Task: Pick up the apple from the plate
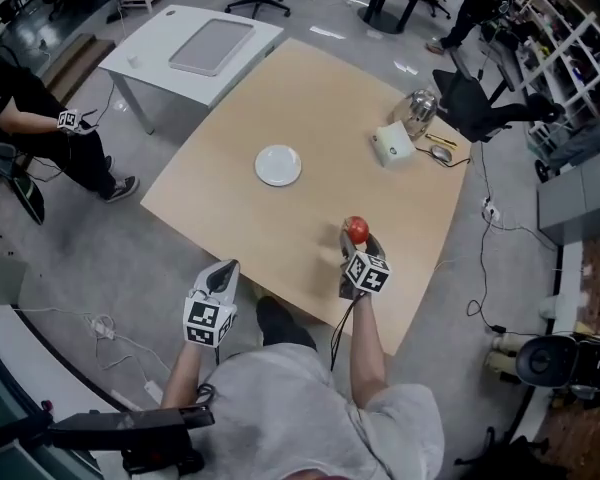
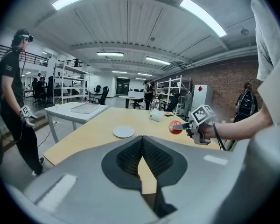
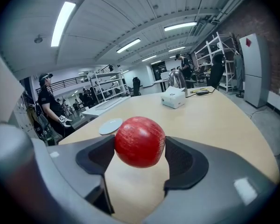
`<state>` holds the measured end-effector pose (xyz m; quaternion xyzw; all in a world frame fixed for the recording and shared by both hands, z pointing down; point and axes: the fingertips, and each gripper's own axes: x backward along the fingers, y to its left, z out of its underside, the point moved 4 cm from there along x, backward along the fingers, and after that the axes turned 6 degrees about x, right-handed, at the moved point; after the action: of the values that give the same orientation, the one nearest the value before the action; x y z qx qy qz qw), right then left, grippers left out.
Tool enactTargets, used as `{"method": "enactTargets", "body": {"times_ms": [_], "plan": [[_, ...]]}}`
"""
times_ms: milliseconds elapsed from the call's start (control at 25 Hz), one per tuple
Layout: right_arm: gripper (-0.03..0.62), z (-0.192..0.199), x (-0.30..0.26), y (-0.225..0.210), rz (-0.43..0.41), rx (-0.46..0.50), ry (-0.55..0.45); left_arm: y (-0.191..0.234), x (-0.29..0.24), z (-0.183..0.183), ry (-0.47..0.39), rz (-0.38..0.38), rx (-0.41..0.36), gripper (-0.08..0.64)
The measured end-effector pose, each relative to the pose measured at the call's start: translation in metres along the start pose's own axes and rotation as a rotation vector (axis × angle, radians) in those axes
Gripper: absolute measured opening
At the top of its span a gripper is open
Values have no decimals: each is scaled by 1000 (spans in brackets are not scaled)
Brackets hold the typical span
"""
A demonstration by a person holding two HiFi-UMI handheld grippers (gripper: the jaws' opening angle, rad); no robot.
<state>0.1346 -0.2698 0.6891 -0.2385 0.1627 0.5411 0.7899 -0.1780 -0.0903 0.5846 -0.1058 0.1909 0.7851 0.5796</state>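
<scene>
A red apple (image 1: 357, 230) hangs just above the wooden table (image 1: 310, 98) near its front edge, with my right gripper (image 1: 358, 239) shut on it. In the right gripper view the apple (image 3: 140, 141) sits squeezed between the two dark pads (image 3: 95, 158). The white plate (image 1: 278, 165) lies empty in the middle of the table, well to the left of and beyond the apple. My left gripper (image 1: 223, 273) hovers off the table's front left edge, jaws together with nothing in them. From the left gripper view the plate (image 2: 124, 132) and the held apple (image 2: 175, 127) both show ahead.
A white box (image 1: 392, 144), a shiny kettle (image 1: 418, 111) and a mouse (image 1: 440, 153) stand at the table's far right. A white side table (image 1: 180, 43) stands behind on the left, with a person (image 1: 20, 118) nearby. Office chairs (image 1: 470, 103) and cables surround the table.
</scene>
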Motion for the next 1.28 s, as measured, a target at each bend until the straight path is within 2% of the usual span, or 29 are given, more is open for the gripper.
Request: {"method": "enactTargets", "body": {"times_ms": [600,1280], "plan": [[342,52,39,-62,112,-103,40,-41,-12,6,43,91,-47,20],[344,93,77,-102,203,-187,56,-77,-19,13,80,173,-103,20]]}}
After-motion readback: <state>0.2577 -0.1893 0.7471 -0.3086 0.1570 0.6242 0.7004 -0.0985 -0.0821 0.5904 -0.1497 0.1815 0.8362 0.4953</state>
